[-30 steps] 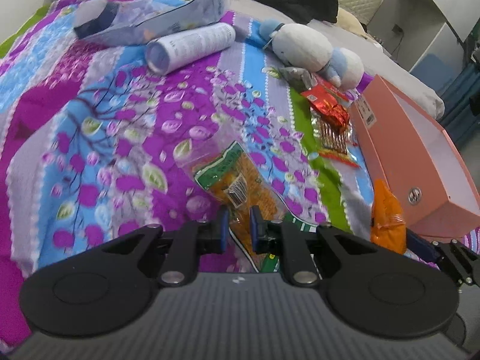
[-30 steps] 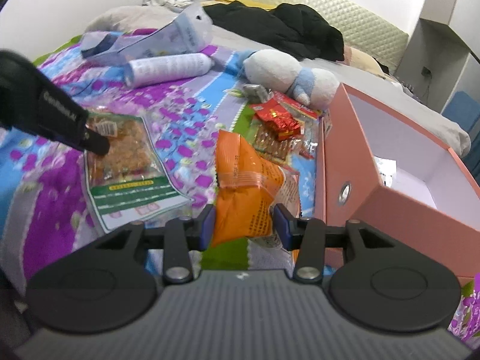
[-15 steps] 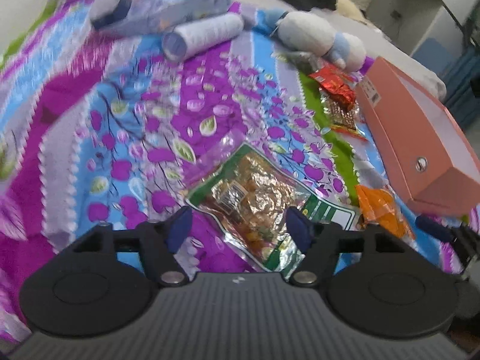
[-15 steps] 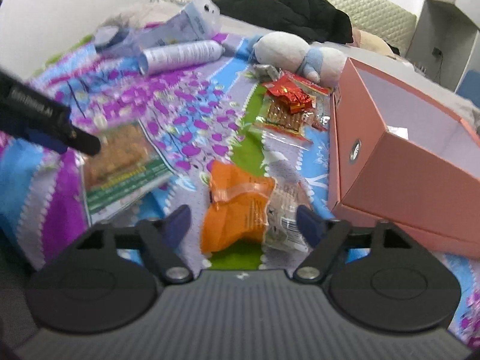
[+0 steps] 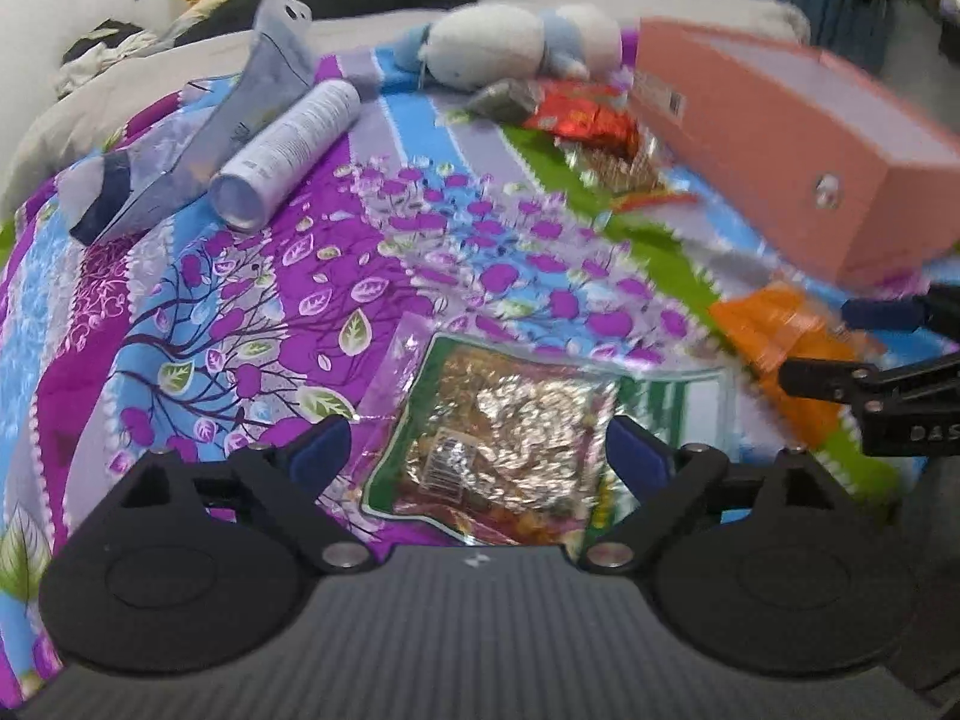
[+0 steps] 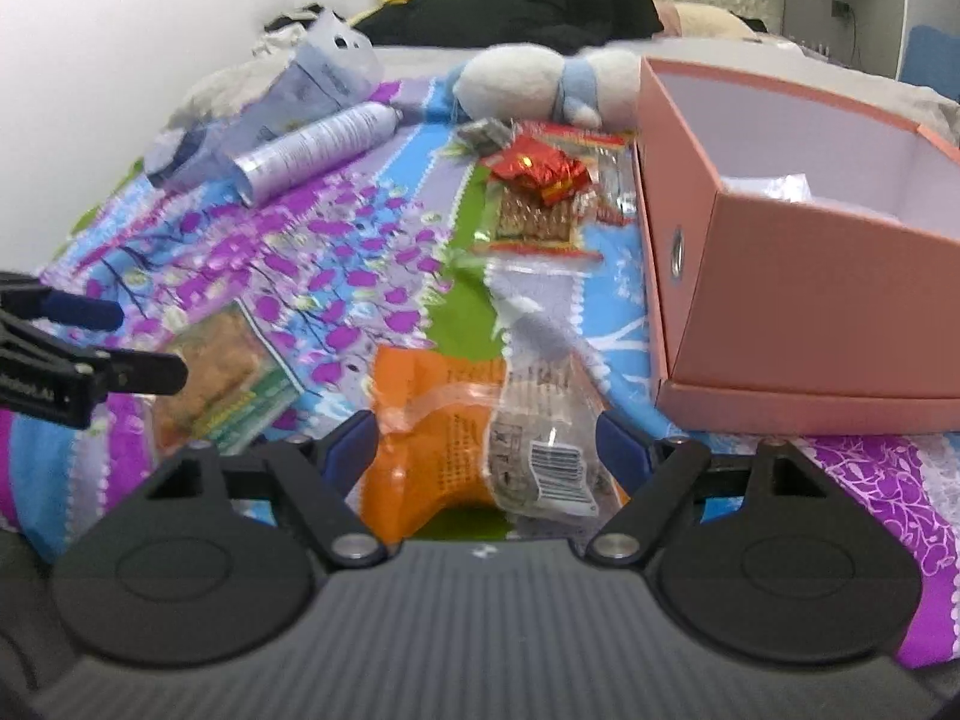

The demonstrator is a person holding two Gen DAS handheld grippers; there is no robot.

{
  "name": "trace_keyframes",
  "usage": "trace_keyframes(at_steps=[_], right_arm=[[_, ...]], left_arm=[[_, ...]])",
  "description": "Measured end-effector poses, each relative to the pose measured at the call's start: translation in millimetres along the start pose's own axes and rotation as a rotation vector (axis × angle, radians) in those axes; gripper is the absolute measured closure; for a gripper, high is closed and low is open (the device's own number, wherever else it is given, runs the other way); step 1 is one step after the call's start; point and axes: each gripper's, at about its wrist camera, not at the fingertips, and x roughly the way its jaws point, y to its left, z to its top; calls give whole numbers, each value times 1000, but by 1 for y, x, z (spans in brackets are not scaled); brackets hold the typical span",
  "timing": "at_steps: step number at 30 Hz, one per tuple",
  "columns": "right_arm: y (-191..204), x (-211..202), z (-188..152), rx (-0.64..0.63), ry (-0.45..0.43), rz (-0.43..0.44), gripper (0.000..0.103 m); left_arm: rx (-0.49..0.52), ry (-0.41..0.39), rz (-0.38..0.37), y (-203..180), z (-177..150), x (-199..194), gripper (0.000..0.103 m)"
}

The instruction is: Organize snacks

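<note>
Now left hand-held gripper just opening, right hand-held gripper wide

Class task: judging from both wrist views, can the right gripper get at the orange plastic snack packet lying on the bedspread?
Probably yes. The right gripper has its jaws spread wide, one on each side of the orange plastic snack packet, which lies flat on the bedspread with nothing covering it.

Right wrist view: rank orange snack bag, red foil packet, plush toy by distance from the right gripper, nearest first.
1. orange snack bag: lying between the open fingers of the right gripper.
2. red foil packet: mid-bed, left of the pink box.
3. plush toy: far end.
</note>
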Motion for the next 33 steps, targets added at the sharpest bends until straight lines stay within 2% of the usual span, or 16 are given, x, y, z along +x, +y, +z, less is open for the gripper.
trace_keyframes(at_steps=[3,6,10,13,17,19,22,27,33], right_arm=[[1,13,-4,-18,45,12,19],[4,16,-7,-45,45,6,19],[9,23,-11,-109,64,-15,19],[8,23,-11,-94,61,-15,19],[10,22,-12,-87,49,-24,27],[10,20,-11,-86,46,-29,37],[11,17,-10,-84,46,-37,45],[12,13,-7,-91,43,-45,50],[14,3,-4,-83,33,-33,53]], left_arm=[[47,44,7,-1,-4,18,7],[78,18,7,2,-9,25,0],[39,45,-39,12,-10,34,0],[-56,59,-87,22,-12,40,0],[-52,33,-65,16,-17,35,2],[-50,28,-58,13,-18,32,8],[-73,21,-60,11,-20,28,19],[-105,8,-62,5,-22,18,35],[-218,-11,-62,4,-26,6,47]])
